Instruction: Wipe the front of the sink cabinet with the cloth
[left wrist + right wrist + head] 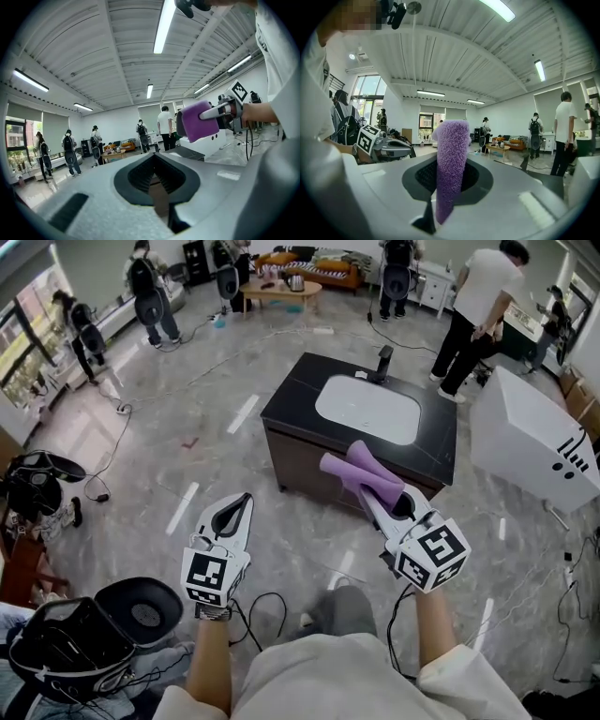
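- The right gripper was closed on a purple cloth, which was pinched between its jaws and stood out past their tips in a folded roll.
- In the right gripper view, the cloth was seen upright in the middle of the jaw opening, with its fuzzy pile filling the gap.
- The left gripper was held with its jaws drawn together, and nothing was gripped between them; the same was seen in the left gripper view.
- The two grippers were held apart from each other, above the grey marble floor.
- The sink cabinet stood ahead of the grippers, with a black countertop, a white basin and a black faucet.
- The cloth was held up in front of the cabinet's near edge; contact with the dark brown front could not be made out.
- A white box stood just to the right of the cabinet.
- Several people with backpacks were standing farther back in the room.
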Motion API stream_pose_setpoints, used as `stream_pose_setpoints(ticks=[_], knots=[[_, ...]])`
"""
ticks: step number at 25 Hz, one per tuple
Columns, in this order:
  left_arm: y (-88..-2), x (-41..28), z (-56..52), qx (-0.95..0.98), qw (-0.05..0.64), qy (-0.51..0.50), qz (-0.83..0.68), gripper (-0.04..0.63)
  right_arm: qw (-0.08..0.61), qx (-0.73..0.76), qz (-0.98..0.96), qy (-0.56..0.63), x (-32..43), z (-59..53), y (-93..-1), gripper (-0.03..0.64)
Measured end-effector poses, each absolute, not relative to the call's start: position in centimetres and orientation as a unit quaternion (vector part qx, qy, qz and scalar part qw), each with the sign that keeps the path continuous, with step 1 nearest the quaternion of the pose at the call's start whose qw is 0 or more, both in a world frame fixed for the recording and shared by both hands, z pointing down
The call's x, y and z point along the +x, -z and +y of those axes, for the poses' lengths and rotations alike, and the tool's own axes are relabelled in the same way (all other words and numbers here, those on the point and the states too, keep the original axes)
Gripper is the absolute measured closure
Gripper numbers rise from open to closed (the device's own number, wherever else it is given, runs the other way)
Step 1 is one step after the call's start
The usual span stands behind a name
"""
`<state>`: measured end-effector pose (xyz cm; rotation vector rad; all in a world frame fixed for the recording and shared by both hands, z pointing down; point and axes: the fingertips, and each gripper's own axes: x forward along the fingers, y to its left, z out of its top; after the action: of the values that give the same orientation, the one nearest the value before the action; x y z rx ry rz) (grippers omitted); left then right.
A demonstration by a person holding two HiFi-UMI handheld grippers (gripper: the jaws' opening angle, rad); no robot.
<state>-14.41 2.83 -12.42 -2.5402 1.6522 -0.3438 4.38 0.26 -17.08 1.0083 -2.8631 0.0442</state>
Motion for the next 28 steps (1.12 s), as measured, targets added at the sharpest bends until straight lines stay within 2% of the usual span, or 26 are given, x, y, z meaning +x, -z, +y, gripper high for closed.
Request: stream_pose_setpoints(ticks=[16, 23, 28], knots=[[13.8, -17.7, -7.2, -0.805, 0.039, 0.097, 0.584, 0.592, 0.044, 0.269, -0.962, -0.014, -0.6, -10.7, 17.8, 0.571], [12.6, -19.2, -12.4, -0.799, 0.054, 0.096, 0.591, 0.592, 0.047, 0.250, -0.967, -0.015, -2.9, -16.1, 15.4, 0.571], [8.1, -20.9, -15.5, -0.785, 0.053, 0.099, 0.609, 0.592, 0.045, 0.240, -0.970, -0.019, -3.9, -19.5, 10.6, 0.571]])
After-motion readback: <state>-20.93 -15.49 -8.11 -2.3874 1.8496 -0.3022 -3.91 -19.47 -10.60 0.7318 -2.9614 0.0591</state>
